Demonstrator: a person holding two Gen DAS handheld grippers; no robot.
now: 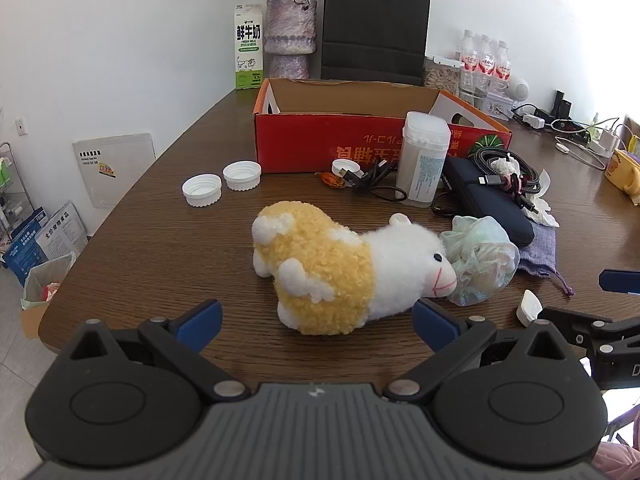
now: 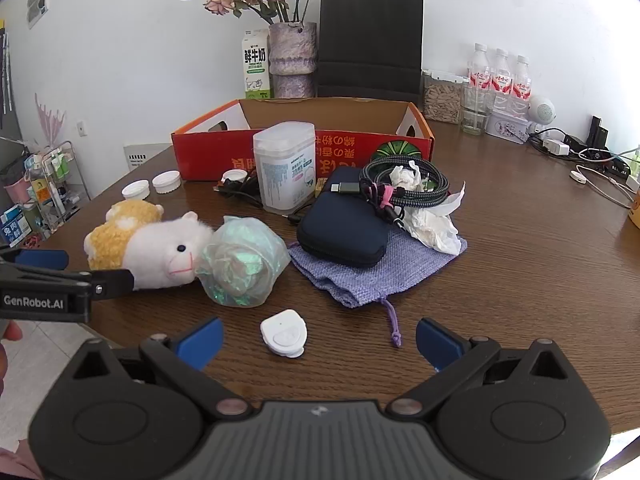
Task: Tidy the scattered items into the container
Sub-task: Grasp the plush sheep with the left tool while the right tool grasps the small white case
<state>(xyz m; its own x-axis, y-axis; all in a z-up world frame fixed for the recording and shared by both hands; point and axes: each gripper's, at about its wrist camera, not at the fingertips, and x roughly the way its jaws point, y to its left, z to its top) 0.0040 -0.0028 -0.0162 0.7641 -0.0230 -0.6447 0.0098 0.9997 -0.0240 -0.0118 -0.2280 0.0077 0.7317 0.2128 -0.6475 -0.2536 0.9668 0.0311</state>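
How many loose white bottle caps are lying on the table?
3. Two white caps sit side by side, one nearer, one closer to the red box; the third lies among black cables. More may be hidden behind clutter.

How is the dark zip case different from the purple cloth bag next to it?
The zip case is navy, padded and boxy, holding its shape; the purple bag is pale woven cloth, lying flat and limp. The case closes with a zipper, the bag with a drawstring that trails toward the camera. The case lies partly on top of the bag and bears a coiled cable. Both rest on the table, outside the red box.
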